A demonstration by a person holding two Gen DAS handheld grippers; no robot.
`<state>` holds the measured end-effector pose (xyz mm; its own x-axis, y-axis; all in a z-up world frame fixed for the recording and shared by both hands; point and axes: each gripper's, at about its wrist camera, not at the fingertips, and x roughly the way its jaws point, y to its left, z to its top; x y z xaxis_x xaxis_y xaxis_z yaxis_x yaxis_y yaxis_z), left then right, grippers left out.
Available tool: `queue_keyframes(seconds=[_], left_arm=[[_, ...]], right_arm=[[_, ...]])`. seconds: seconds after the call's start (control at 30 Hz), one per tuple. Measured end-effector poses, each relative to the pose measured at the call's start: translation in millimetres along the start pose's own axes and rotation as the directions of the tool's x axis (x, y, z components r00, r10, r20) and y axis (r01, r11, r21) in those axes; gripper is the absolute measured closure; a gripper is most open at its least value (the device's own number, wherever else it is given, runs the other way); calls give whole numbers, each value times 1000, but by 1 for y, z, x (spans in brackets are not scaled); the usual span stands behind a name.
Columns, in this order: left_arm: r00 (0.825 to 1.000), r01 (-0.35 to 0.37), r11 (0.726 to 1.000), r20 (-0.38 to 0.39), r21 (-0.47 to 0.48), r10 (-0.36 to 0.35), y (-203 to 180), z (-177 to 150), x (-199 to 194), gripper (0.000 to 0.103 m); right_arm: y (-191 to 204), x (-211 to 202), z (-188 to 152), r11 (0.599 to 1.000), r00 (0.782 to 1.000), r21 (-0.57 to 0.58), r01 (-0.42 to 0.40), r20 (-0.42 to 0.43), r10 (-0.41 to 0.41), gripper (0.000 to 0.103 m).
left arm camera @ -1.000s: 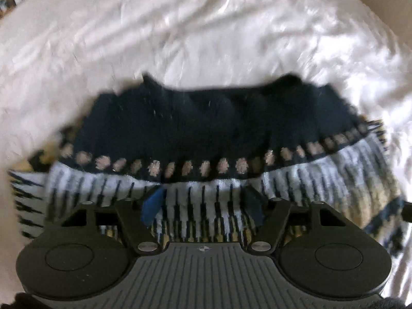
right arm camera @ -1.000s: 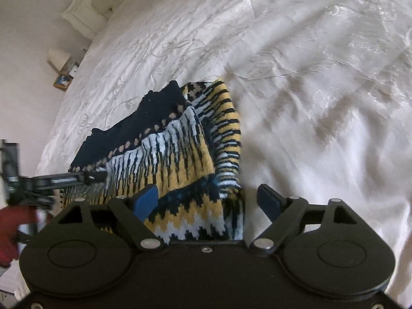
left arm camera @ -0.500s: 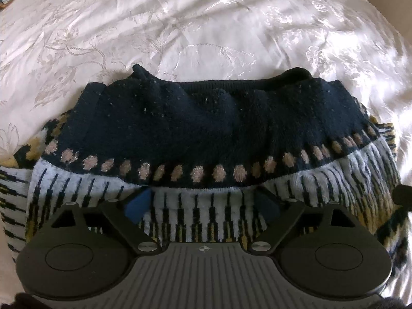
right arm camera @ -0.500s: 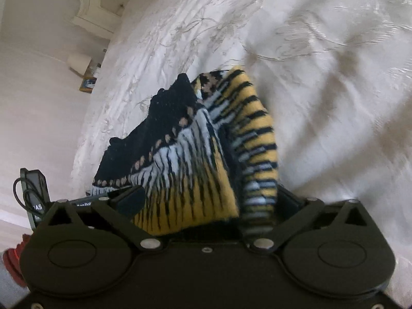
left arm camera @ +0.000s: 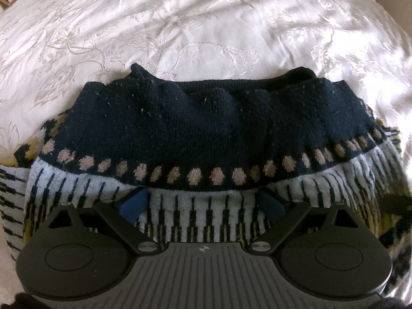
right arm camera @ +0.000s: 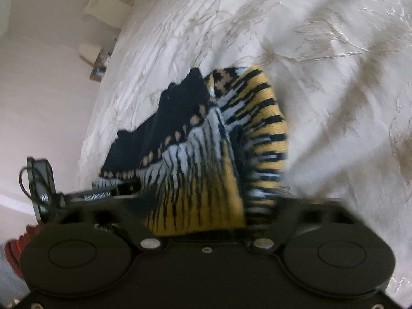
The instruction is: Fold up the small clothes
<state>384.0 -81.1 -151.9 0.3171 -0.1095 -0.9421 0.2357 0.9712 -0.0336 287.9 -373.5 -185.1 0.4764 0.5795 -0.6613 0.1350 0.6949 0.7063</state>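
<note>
A small knitted sweater [left arm camera: 206, 128], navy at the top with a row of tan dots and white, yellow and black stripes below, lies folded on a white bedspread [left arm camera: 180, 25]. My left gripper [left arm camera: 203, 203] is open, its blue pads [left arm camera: 134, 203] spread over the sweater's striped part. In the right wrist view the sweater [right arm camera: 206, 154] rises in a bunched fold right in front of the camera. My right gripper [right arm camera: 203, 221] has its fingertips buried under the striped cloth, so its state is hidden. The left gripper's body [right arm camera: 100, 195] shows at that view's left.
The embroidered white bedspread [right arm camera: 322, 77] stretches all around the sweater. A white headboard [right arm camera: 97, 2] and small framed objects [right arm camera: 99, 72] on a pale floor lie beyond the bed's left edge. A red object [right arm camera: 13, 252] sits at the right wrist view's lower left.
The right gripper has pushed in under the sweater's striped edge and lifted it, so the cloth now covers its fingertips. The left gripper has stayed open over the sweater.
</note>
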Motion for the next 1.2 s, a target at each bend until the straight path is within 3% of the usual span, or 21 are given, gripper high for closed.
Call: queue_keyframes(seconds=[0.17,0.33,0.6,0.67,0.77,0.87,1.07,1.2], left_arm=[[1000,-3,1000,-10,7,3,0,5,0,10],[998,-40,999,56,35,38,-4,30,-9,15],[995,-87,992,-32,90,90,-12,60,25,11],[997,-73,995,3,71,73,-8,63,12,16],[993,-79,994,90,81,72,-6,49,-20,16],[992,-61,995,116,83,51,-7,15,-46,16],[996,-75,990,47,118,70,-20,-36,-43,16],[1000,-20,999,-10,51,21,-11,-42,-24,14]], right_arm=[[10,0,2,999,999,-38,27,-33,-28,68],[26,-9,1,997,999,-62,43,-8,-44,68],[26,-13,3,999,999,-19,51,1,-51,68],[27,-15,3,998,999,-23,52,0,-52,68],[27,-17,1,999,999,-24,44,2,-44,68],[26,-19,0,999,999,-13,40,8,-39,68],[31,-20,-1,998,998,-23,55,19,-54,68],[41,-20,-1,995,996,-45,94,19,-93,68]])
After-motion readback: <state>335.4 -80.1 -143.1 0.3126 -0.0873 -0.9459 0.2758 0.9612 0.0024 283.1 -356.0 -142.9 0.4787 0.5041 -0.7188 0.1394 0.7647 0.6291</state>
